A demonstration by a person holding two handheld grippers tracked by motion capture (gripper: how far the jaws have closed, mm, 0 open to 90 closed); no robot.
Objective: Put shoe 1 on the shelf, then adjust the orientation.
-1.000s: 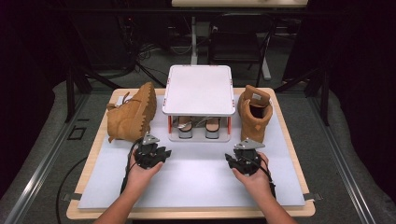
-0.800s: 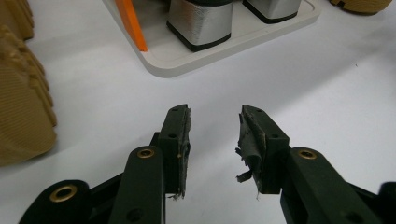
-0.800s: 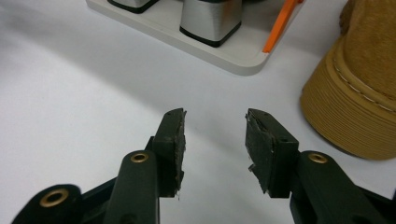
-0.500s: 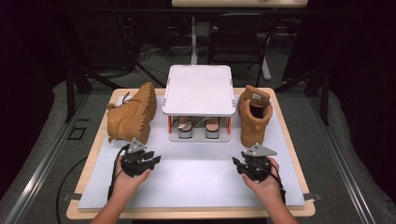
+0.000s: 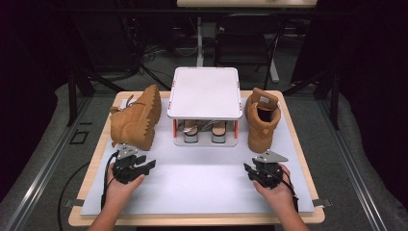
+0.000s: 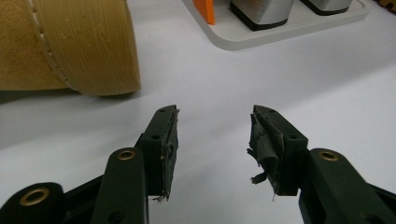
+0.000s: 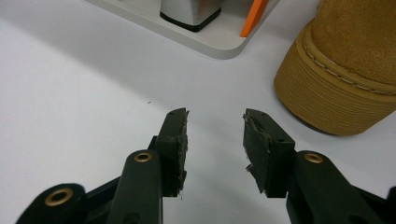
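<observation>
Left hand-held gripper has just been opening, empty, boot at twelve o'clock; right hand-held gripper closing slightly, apart, empty.

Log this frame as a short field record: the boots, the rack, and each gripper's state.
left boot: tan, tipped on its side, sole facing the rack, left of it
right boot: tan, upright, right of the rack
rack: white two-level stand with orange posts, a pair of shoes on its lower shelf
left gripper: jaws just opening, nothing between them, over the white mat near the left boot
right gripper: open, empty, short of the right boot
</observation>
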